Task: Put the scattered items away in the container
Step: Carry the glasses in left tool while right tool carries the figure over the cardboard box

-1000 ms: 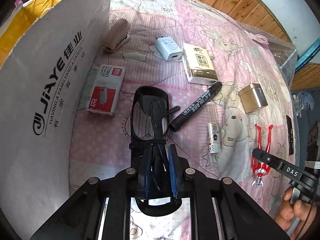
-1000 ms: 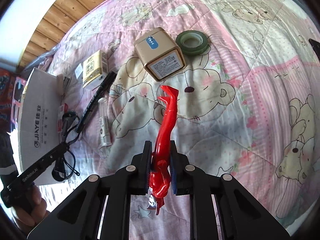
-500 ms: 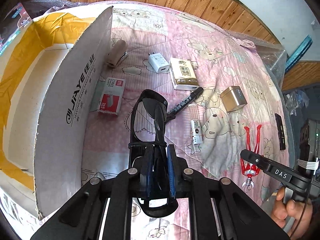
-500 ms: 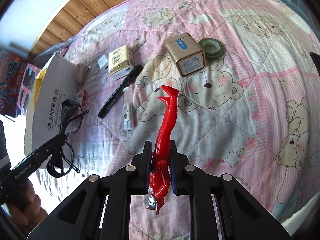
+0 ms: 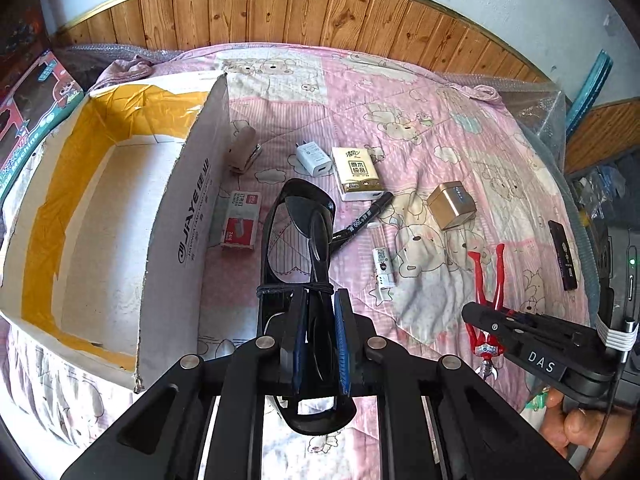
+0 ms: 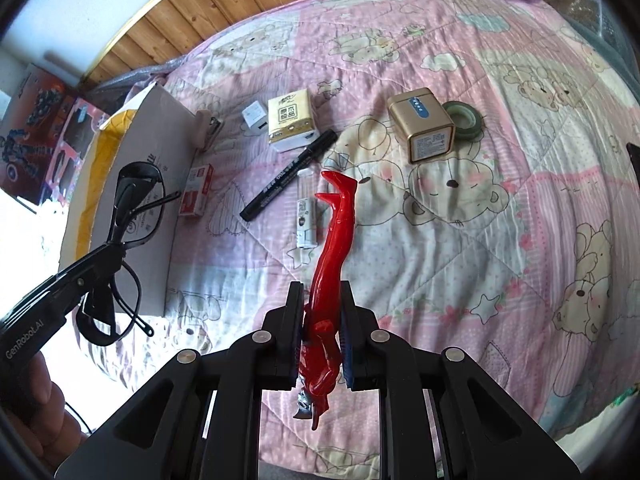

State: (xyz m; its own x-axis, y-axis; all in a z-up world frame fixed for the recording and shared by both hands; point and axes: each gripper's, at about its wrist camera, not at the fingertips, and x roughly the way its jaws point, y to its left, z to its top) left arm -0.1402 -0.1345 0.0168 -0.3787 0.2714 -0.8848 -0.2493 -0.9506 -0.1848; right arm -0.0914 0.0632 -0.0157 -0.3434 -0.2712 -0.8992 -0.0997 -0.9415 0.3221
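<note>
Left gripper [image 5: 318,312] clamps black glasses [image 5: 298,232], cardboard box [image 5: 120,216] to its left; right gripper [image 6: 322,320] pinches red figure [image 6: 334,248].

box [image 5: 100,216] left of marker [image 5: 362,218], tin [image 5: 452,206] right

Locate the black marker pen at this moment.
In the right wrist view, the black marker pen lies diagonally on the quilt, below the tissue pack and left of the red figure.
</note>
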